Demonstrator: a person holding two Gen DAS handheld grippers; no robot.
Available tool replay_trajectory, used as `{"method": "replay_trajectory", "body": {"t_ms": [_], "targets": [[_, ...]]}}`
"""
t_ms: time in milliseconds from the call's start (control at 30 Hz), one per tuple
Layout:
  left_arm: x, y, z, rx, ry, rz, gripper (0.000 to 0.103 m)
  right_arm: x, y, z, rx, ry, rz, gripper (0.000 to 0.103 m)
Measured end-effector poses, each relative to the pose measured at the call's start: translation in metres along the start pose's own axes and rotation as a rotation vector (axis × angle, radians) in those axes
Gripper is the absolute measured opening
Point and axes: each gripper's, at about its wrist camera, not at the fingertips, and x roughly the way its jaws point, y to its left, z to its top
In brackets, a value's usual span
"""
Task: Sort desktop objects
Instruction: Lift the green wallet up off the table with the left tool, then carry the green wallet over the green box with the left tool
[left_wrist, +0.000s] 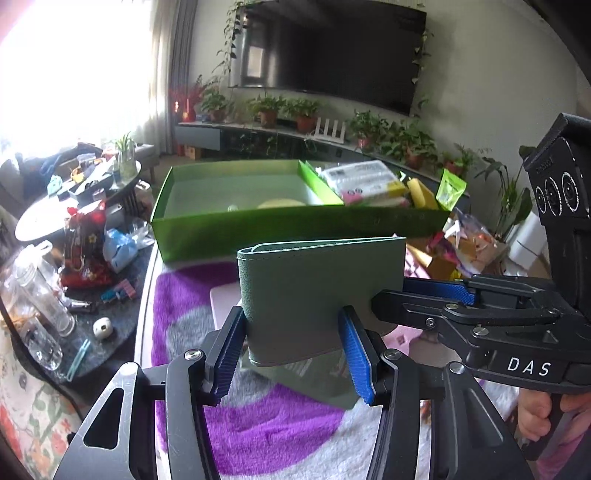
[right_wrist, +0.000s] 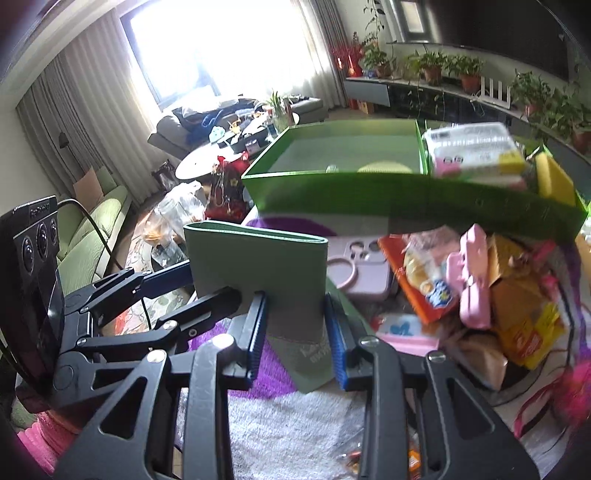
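Green wallet (left_wrist: 317, 291) held upright above purple-and-white rug (left_wrist: 258, 435), in front of green box (left_wrist: 258, 227). Clamped by left gripper (left_wrist: 291, 354) and right gripper (right_wrist: 295, 332), both grasping wallet.

Both tools are black metal linkages with silver screws and ribbed blue pads on the fingers: the left gripper (left_wrist: 291, 354) and the right gripper (right_wrist: 295, 339). The right one's body bears white "DAS" lettering. A bare-skinned hand (left_wrist: 543, 417) with a pink sleeve shows beneath it.
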Motion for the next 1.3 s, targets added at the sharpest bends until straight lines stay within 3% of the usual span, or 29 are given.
{"method": "replay_trajectory", "body": {"t_ms": [700,933,1300], "targets": [[-0.019,0.011,0.053,-0.015,-0.079,0.042,0.052,-0.012,0.011,0.058,-0.074,-0.085,0.024,0.033],[-0.035,0.008,0.088,0.056,-0.147,0.098,0.052,-0.025,0.016,0.087,-0.104,-0.146,0.051,0.033],[-0.017,0.013,0.118,0.049,-0.159,0.082,0.052,-0.023,0.005,0.124,-0.107,-0.164,0.032,0.033]]}}
